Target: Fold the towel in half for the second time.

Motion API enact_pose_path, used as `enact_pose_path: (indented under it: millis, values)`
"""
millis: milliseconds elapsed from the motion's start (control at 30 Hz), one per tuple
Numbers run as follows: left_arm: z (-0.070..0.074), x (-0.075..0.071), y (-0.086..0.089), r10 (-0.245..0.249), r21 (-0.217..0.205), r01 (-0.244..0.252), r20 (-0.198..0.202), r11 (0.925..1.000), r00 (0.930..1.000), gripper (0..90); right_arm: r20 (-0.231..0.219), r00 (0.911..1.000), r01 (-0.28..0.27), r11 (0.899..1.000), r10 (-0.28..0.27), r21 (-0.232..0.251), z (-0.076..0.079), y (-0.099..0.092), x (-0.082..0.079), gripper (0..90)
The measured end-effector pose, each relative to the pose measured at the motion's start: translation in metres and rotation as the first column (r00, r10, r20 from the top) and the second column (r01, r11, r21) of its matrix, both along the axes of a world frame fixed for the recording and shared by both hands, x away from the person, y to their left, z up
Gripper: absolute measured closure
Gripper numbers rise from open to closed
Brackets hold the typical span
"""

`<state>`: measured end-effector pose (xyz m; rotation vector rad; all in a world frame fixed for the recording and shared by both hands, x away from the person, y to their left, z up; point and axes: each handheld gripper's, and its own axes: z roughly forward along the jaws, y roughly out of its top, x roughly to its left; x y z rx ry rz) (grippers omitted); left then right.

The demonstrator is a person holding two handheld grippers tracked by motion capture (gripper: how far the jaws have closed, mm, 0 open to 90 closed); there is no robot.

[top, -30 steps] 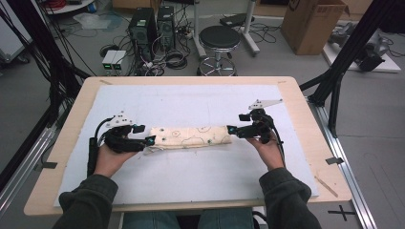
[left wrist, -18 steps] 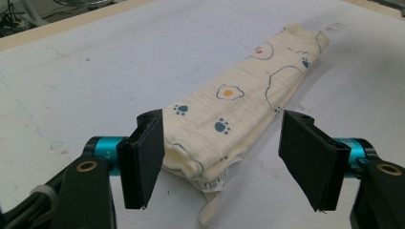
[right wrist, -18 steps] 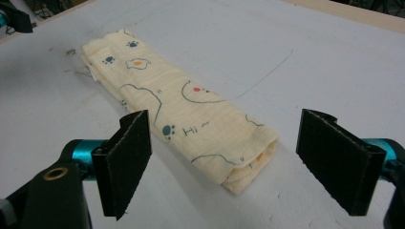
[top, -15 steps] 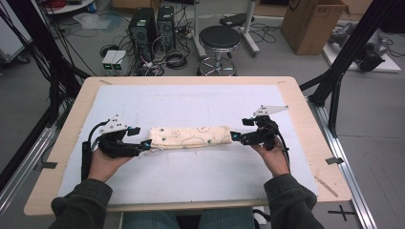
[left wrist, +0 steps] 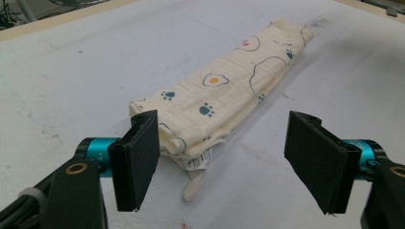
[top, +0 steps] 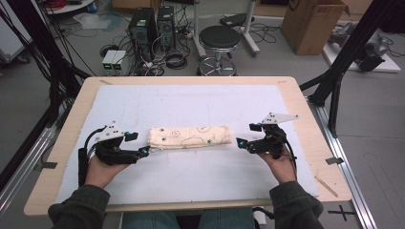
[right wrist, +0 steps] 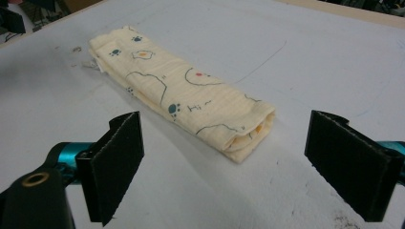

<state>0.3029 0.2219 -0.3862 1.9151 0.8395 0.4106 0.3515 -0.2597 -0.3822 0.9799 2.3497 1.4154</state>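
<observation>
A folded cream cloth printed with paw marks and fried eggs lies flat across the middle of the white mat. My left gripper sits just off the cloth's left end, open. In the left gripper view the cloth's near end and its tag lie just ahead of the wide-apart pads, untouched. My right gripper is a short gap from the cloth's right end, open; the right gripper view has the cloth lying ahead of it. Both pairs of jaws have just been opening, with nothing gripped.
The mat covers a wooden table with bare edges all round. On the floor beyond the far edge stand a black stool, computer towers with cables and a cardboard box. Black frame struts rise at both sides.
Both grippers have drawn outward from the cloth's ends, the left one leftward and the right one rightward, and their jaws stand wider. The cloth has stayed in place.
</observation>
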Motion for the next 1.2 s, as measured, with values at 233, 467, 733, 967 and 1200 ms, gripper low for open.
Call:
enact_pose_path:
  millis: [233, 467, 733, 967, 1200]
  values:
    - [-0.007, -0.007, 0.003, 0.015, -0.010, -0.015, -0.013, 0.9998, 0.9998, 26.9, 0.014, 0.9999, 0.001, 1.000, -0.001, -0.001, -0.003, -0.004, -0.010, 12.0]
    - [-0.010, -0.015, 0.006, 0.020, -0.001, -0.020, 0.002, 0.9998, 0.9998, 26.9, 0.011, 0.9999, 0.000, 1.000, -0.001, 0.003, -0.011, -0.007, -0.018, 11.8]
    - [-0.019, -0.024, 0.009, 0.023, -0.008, -0.024, -0.015, 0.9997, 0.9996, 26.8, 0.010, 0.9999, 0.010, 1.000, -0.010, -0.001, -0.020, -0.014, -0.029, 11.8]
    - [-0.019, -0.032, 0.008, 0.020, 0.004, -0.020, -0.004, 0.9998, 0.9998, 26.1, 0.013, 0.9996, 0.027, 1.000, -0.027, -0.005, -0.025, -0.020, -0.038, 11.8]
    - [-0.023, -0.043, 0.011, 0.027, 0.011, -0.027, -0.008, 0.9996, 0.9996, 24.6, 0.005, 0.9996, 0.028, 1.000, -0.028, -0.002, -0.029, -0.026, -0.050, 11.8]
